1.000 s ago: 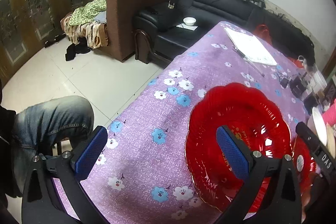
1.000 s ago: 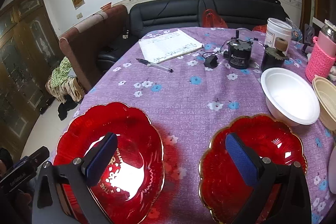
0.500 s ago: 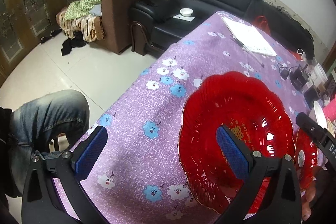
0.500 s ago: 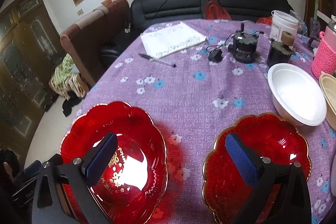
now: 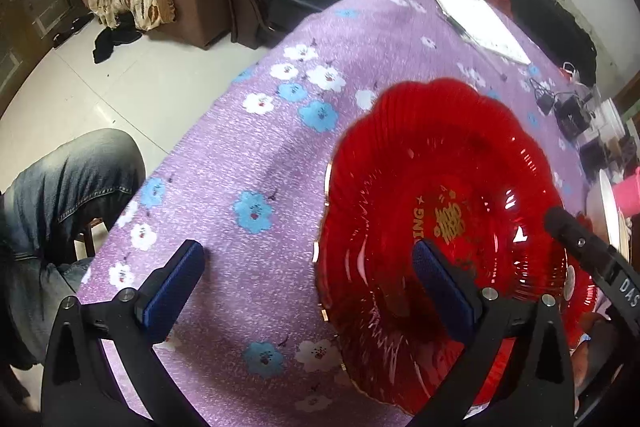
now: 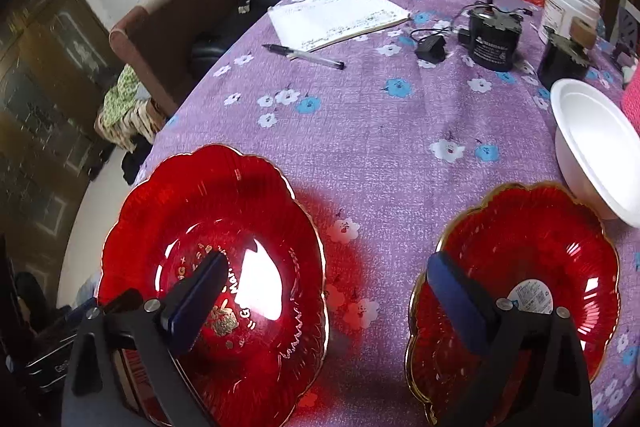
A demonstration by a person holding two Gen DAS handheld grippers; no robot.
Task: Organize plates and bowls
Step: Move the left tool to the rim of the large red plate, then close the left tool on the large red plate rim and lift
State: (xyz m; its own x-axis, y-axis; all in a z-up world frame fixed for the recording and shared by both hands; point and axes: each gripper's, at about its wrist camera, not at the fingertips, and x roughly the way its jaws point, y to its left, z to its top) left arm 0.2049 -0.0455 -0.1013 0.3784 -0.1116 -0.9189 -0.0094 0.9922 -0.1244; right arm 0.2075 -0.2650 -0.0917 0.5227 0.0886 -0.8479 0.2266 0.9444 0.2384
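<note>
So over the last second we've dropped in closer on the left red plate (image 5: 436, 195). It fills a lot more of the left wrist view than it did, and it has slid toward the middle of the frame. The left gripper (image 5: 308, 287) is spread wide with nothing in it, one finger over the purple flowered tablecloth (image 5: 240, 131) and the other over the plate's inside, so the near rim sits between the pads. We can't tell if either pad is touching the plate yet.

The right gripper (image 6: 332, 299) is also wide open and holding nothing. It hangs over the gap between the two plates, and has crept in a bit too. The second red plate (image 6: 532, 251) sits on the cloth to the right, just beside the white bowl (image 6: 596, 143), well apart from the first plate.

Our read: nothing is stacked so far, but the left side looks lined up for a rim pinch, probably to lift that plate across onto the other one. Glossy scalloped rim, so slipping is the worry.
</note>
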